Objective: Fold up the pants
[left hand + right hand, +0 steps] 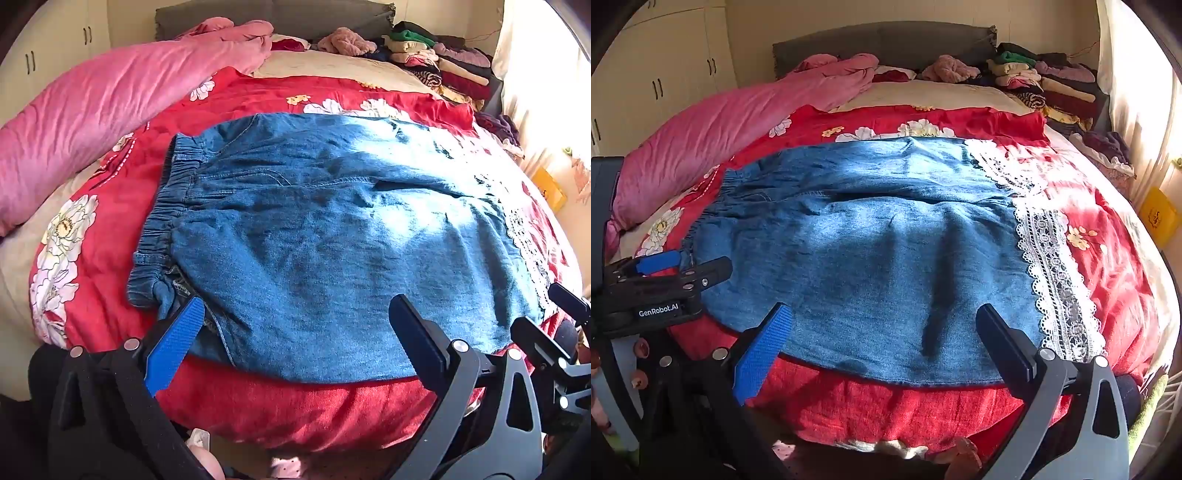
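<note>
Blue denim pants point(314, 240) lie flat across a red floral bedspread point(110, 229), elastic waistband point(166, 206) to the left, white lace hem point(1052, 273) to the right. My left gripper point(295, 317) is open and empty, hovering over the pants' near edge by the waistband end. My right gripper point(882, 325) is open and empty over the near edge toward the lace hem. In the right wrist view the left gripper point(665, 273) shows at the left. In the left wrist view the right gripper point(561, 325) shows at the right.
A pink duvet point(110, 110) lies along the bed's left side. Stacks of folded clothes point(436, 62) sit at the far right by a grey headboard point(886, 40). White wardrobe doors point(665, 74) stand at the left, a bright curtain point(1137, 92) at the right.
</note>
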Tool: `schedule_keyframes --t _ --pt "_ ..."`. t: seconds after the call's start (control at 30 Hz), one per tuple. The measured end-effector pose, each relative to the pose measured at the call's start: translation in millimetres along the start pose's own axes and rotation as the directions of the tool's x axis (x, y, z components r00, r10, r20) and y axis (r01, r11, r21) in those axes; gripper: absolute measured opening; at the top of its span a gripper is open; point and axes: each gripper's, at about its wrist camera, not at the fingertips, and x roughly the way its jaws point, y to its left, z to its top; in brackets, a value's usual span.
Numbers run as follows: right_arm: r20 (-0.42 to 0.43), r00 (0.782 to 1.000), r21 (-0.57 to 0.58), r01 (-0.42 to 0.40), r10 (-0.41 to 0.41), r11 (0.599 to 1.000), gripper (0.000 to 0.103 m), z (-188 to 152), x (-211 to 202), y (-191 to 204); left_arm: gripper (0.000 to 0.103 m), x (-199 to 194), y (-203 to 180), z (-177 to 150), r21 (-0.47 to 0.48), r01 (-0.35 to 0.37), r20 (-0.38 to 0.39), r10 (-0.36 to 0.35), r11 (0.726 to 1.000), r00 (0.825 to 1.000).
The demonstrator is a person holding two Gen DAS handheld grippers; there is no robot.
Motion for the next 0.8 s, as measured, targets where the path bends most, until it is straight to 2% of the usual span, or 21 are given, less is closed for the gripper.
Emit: schedule_keyframes --t 0.8 --pt "0.022 1.0 0.0 0.014 -0.014 1.0 0.099 5.1 -3.9 -3.9 0.094 -1.8 -1.1 -3.3 0.016 -0.006 0.003 0.006 1.0 1.0"
